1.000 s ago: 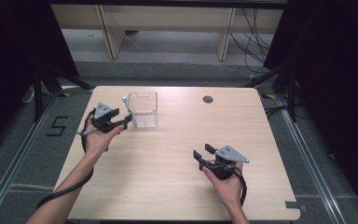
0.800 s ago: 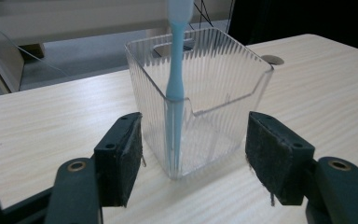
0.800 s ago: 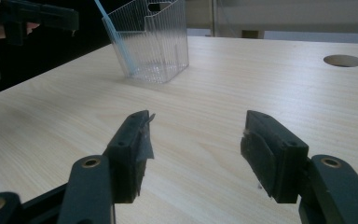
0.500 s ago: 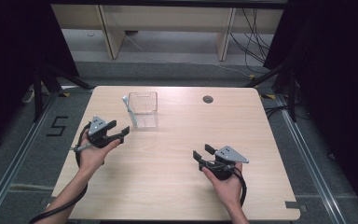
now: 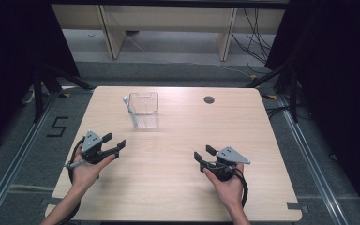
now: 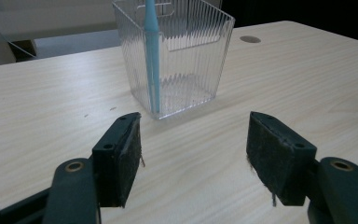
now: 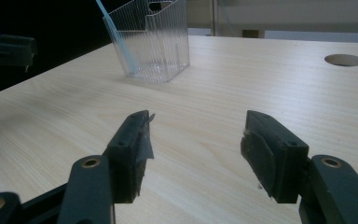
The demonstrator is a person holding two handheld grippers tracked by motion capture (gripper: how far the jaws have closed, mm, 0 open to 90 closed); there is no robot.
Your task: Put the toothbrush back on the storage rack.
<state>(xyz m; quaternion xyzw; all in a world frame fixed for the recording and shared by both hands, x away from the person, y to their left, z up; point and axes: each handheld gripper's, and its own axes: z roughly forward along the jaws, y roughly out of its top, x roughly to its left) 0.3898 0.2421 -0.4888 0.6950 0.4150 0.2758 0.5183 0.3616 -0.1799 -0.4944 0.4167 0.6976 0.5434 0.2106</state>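
Both grippers empty, blue stick parked in the clear bin.

L gripper (image 5: 116, 142) is spread wide w/ nothing between the pads, near the front-left of the table (image 5: 178, 187); R gripper (image 5: 203, 153) likewise released, well apart at front-right. Blue stick (image 6: 151, 56) leans inside the ribbed clear container (image 6: 186, 51), top past the rim. If I go back in w/ L, I'd approach from above, line jaws either side of the stick, avoid nudging the light bin.

One clear container (image 5: 144, 110), one blue stick (image 5: 129, 109), two tools, one table (image 5: 178, 154).
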